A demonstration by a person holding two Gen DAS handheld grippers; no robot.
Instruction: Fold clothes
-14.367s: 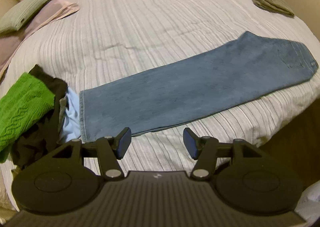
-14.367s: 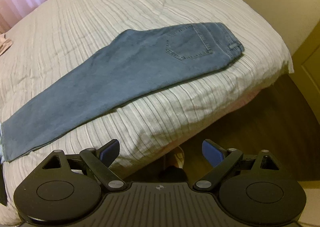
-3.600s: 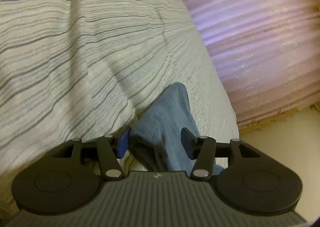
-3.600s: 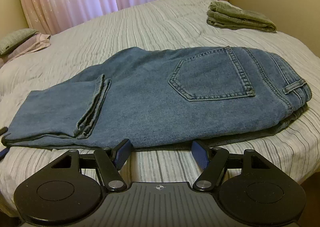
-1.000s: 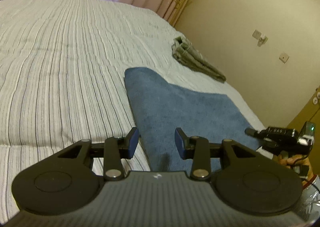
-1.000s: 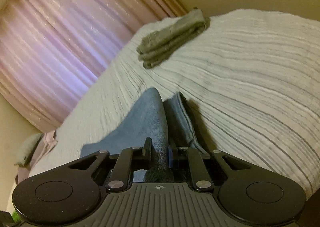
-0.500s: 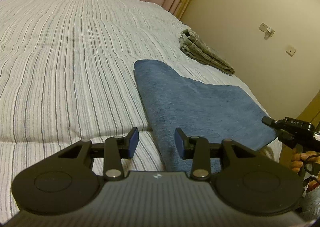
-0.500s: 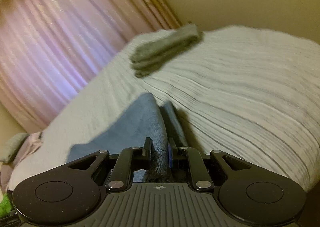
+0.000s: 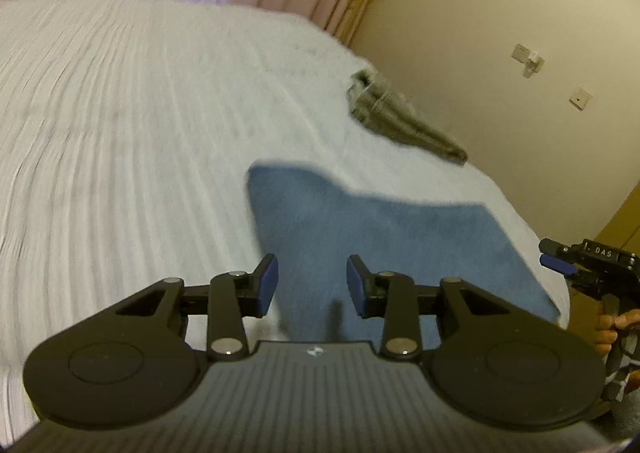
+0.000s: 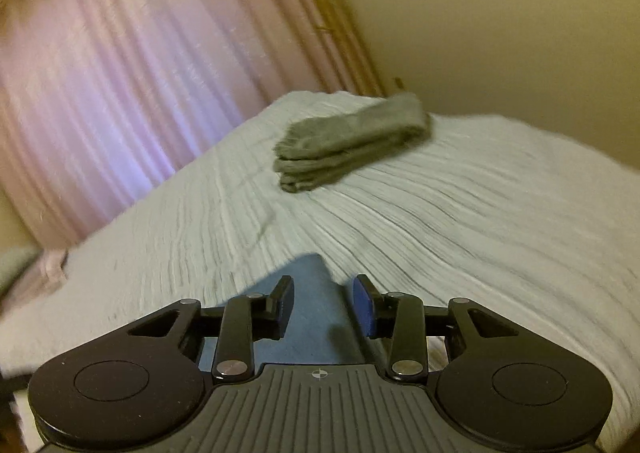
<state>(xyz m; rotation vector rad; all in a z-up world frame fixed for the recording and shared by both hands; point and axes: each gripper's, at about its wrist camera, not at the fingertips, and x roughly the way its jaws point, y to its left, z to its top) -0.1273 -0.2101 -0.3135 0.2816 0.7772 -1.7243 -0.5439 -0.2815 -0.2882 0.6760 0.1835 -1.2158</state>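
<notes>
The folded blue jeans point(image 9: 400, 229) lie flat on the striped bed cover point(image 9: 120, 133), close to the bed's right edge. My left gripper point(image 9: 312, 285) hovers over their near left edge, jaws closing slightly with nothing pressed between the pads. In the right wrist view, my right gripper point(image 10: 324, 301) is over a corner of the jeans point(image 10: 312, 317). Its jaws are opening, and the pads stand clear of the denim on both sides. The right gripper point(image 9: 554, 259) also shows at the left wrist view's right edge, held by a hand point(image 9: 612, 325).
A folded grey-green garment point(image 10: 352, 145) lies farther back on the bed cover point(image 10: 480, 213), seen too as a grey-green garment point(image 9: 400, 125) near the wall. Pink curtains point(image 10: 120, 93) hang behind the bed. A pillow point(image 10: 16, 265) shows at the far left.
My right gripper has let go of the denim fold it was pinching; its jaws have spread and it has lifted. The left gripper has shifted over the jeans, and both views are blurred.
</notes>
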